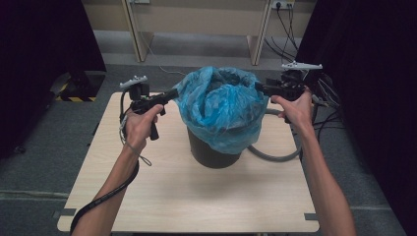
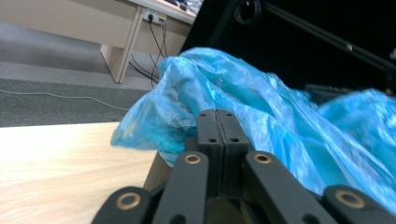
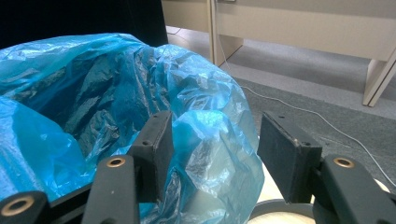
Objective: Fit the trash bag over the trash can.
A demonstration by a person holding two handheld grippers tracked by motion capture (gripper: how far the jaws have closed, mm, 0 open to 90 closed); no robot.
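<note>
Left gripper: jaws pressed together with nothing visible between them in the left gripper view; tips just at the left edge of the blue bag, bag film lying right behind them.
Right gripper: jaws apart, one on each side of a fold of the bag's rim in the right gripper view; pads not pressing the film.
Left hand: wrapped round the left gripper's handle, over the left part of the desk.
Right hand: holding the right gripper at the bag's right side, near the desk's far right edge.
Blue bag: thin crinkled plastic lining the bin, mouth open upward, rim draped loosely over the outside.
Bin: dark, round, upright near the middle of the desk, upper part hidden under the bag.
Hose: grey, curved on the desk just right of the bin.
Desk: pale wood top, bare toward the near edge.
</note>
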